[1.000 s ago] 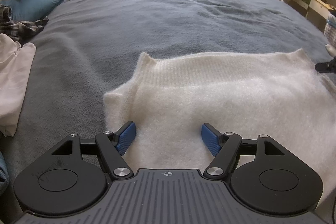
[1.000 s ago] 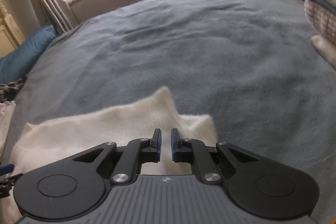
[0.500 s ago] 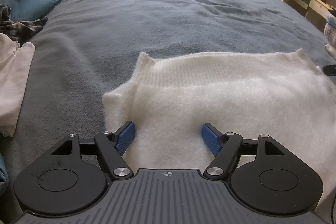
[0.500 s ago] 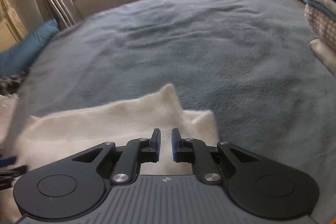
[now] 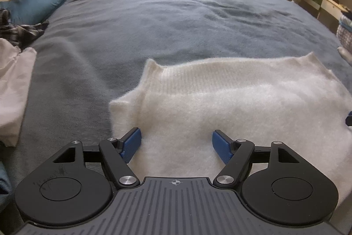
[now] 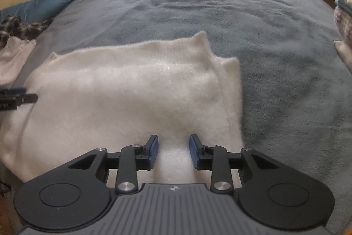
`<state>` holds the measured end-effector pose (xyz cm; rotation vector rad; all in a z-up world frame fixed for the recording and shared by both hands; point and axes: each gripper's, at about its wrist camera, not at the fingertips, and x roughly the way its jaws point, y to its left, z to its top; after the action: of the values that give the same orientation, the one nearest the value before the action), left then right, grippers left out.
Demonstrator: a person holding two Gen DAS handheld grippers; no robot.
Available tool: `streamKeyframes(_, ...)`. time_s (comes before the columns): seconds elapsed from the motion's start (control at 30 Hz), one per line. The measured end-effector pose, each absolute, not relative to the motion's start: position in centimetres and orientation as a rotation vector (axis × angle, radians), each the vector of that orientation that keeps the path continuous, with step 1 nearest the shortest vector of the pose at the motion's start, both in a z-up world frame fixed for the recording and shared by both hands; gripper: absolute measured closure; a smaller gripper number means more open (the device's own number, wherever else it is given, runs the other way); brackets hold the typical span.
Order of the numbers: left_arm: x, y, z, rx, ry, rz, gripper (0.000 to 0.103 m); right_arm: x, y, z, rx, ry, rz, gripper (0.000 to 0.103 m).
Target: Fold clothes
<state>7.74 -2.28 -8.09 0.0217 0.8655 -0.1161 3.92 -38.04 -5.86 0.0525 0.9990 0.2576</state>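
A fuzzy white sweater (image 5: 231, 107) lies folded and flat on the near part of a grey-blue blanket (image 5: 176, 21) that covers the bed, its ribbed band along the far edge. The left gripper (image 5: 176, 143) is level and low over the sweater's near left part, fingers spread wide with nothing between them. The right gripper (image 6: 173, 150) sits over the near right part, close to the sweater's right edge, its blue pads (image 6: 153, 148) parted about halfway and holding nothing. At the left lie a white garment (image 5: 13, 89), a plaid garment (image 5: 19, 32) and a teal pillow (image 5: 37, 1). A stack of folded clothes (image 6: 343, 21) stands at the far right.
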Motion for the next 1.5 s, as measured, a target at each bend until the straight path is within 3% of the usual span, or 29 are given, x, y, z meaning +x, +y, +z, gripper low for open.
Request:
streamKeyframes(0.2,3.4,-0.9,-5.2,0.005,0.838,-0.285,0.031,1.1,-38.0,-2.7,0.025,0.967,0.345,0.07)
streamKeyframes(0.4,0.3,-1.7,-9.2,0.192,0.944,-0.308,0.031,-1.4,-38.0,-6.1,-0.115,1.053,0.311,0.071)
streamKeyframes(0.5,0.7,-1.3,-10.1,0.152,0.946,-0.299,0.029,-2.0,-37.8,-7.3,-0.149,1.032,0.295,0.071)
streamKeyframes(0.73,-0.8,-0.9,-8.8,0.186,0.953,-0.296,0.03,-3.7,-38.6,-4.4,-0.127,1.001,0.318,0.072)
streamKeyframes(1.0,-0.7,1.0,-11.4,0.031,1.052,-0.234,0.029,-3.9,-38.1,-7.7,-0.23,1.04,0.297,0.071)
streamKeyframes(1.3,-1.5,0.0,-6.9,0.088,0.88,-0.304,0.029,-4.7,-36.0,-2.6,-0.189,0.96,0.448,0.072)
streamKeyframes(1.5,-1.9,-6.0,-8.5,0.278,0.827,-0.462,0.029,-3.9,-30.4,-5.9,-0.239,1.012,0.592,0.073)
